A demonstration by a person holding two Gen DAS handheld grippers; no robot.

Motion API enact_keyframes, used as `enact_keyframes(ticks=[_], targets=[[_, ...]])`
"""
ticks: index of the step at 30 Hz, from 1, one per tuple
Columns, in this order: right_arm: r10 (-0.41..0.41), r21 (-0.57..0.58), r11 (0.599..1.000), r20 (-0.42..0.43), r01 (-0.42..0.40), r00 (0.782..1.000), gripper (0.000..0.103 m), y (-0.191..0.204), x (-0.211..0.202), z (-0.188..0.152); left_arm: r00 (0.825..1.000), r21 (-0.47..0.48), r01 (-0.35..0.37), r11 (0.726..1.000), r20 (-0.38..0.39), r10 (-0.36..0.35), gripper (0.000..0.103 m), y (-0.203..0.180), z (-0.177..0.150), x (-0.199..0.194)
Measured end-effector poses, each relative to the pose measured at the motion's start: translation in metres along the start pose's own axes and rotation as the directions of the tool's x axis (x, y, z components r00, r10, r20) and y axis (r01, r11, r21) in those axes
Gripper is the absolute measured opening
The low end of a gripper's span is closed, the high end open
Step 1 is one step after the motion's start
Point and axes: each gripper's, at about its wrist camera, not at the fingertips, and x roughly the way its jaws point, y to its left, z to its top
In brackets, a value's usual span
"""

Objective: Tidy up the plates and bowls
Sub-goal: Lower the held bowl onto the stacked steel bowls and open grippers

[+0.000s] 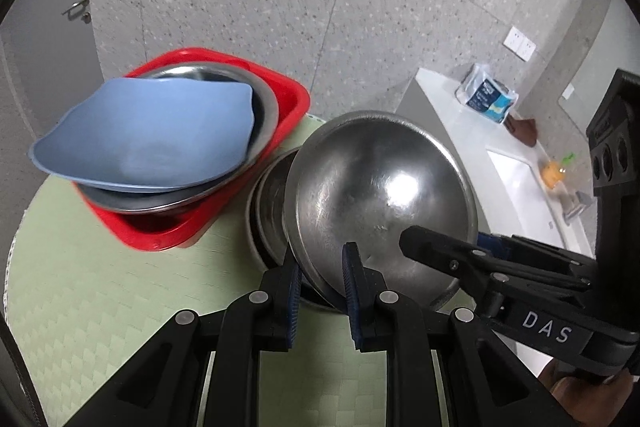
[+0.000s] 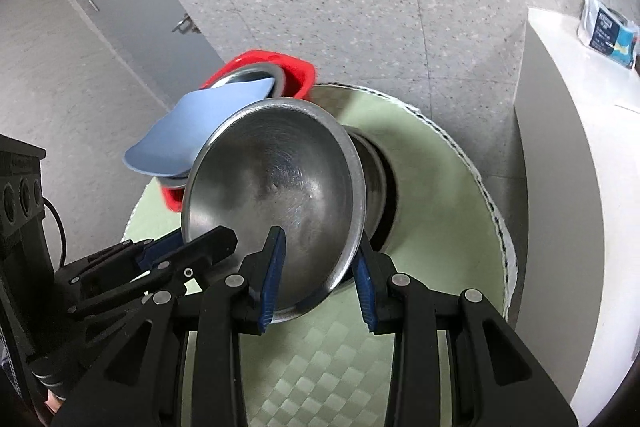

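A tilted steel bowl (image 1: 380, 195) leans over a stack of steel bowls (image 1: 268, 211) on the round green table (image 1: 100, 299). My left gripper (image 1: 322, 287) is shut on its near rim. My right gripper (image 2: 320, 275) also straddles the bowl's rim (image 2: 276, 195), its jaws wider apart; whether the pads press the rim is unclear. The right gripper shows from the side in the left wrist view (image 1: 440, 247). A red tray (image 1: 288, 107) at the table's far left holds steel plates and a blue plate (image 1: 152, 143) on top. The blue plate also shows in the right wrist view (image 2: 180, 131).
A white counter (image 1: 480, 147) with a sink, a blue-white packet (image 1: 486, 95) and a brown cloth stands to the right. A grey door (image 2: 120, 11) is at the far left. Speckled floor surrounds the table.
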Motion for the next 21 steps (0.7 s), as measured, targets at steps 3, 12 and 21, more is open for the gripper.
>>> enact_keyframes(ticks=[3, 12, 21], targets=[[-0.003, 0.013, 1.000, -0.017, 0.003, 1.000, 0.034, -0.007, 0.009, 0.006, 1.000, -0.003, 0.002, 1.000, -0.025, -0.002, 0.016, 0.002, 0.011, 0.018], [-0.008, 0.030, 1.000, -0.042, 0.009, 0.999, 0.034, -0.017, 0.023, 0.012, 0.998, -0.016, -0.006, 1.000, -0.060, 0.005, 0.017, 0.005, 0.032, 0.048], [-0.015, 0.031, 0.999, -0.037, 0.016, 0.999, 0.035, -0.016, 0.022, 0.013, 0.997, -0.015, -0.013, 1.000, -0.074, 0.011, 0.029, 0.000, 0.031, 0.057]])
